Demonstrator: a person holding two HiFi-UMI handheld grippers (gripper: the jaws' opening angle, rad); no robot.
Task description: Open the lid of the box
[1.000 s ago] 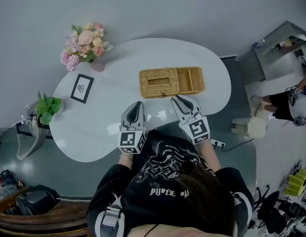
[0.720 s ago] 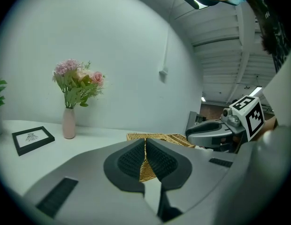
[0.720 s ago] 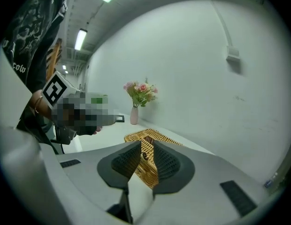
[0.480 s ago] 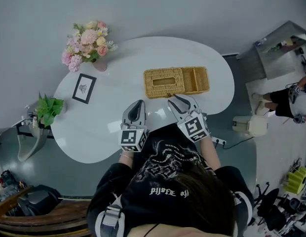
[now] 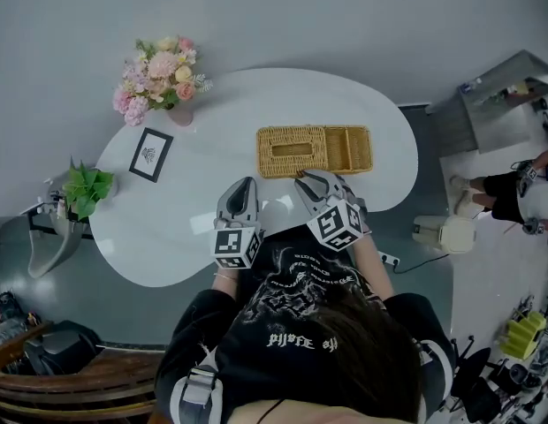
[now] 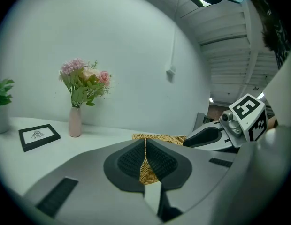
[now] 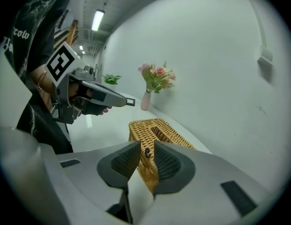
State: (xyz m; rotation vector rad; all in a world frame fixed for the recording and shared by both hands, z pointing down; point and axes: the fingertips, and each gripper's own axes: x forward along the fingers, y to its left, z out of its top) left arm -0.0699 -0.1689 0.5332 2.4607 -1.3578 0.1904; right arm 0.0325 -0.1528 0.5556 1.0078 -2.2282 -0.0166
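Wicker box (image 5: pixel 314 150) set mid-counter (image 5: pixel 168 237), long axis L-R, directly ahead of R gripper (image 5: pixel 311 182). R jaws apart, just been narrowing; small dark latch (image 7: pixel 146 152) on near wall framed between, not yet pinched. L gripper (image 5: pixel 242 187) held farther off, jaws closed, empty.

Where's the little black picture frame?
In the head view, the picture frame sits on the left part of the white table, between the pink flowers and the green plant.
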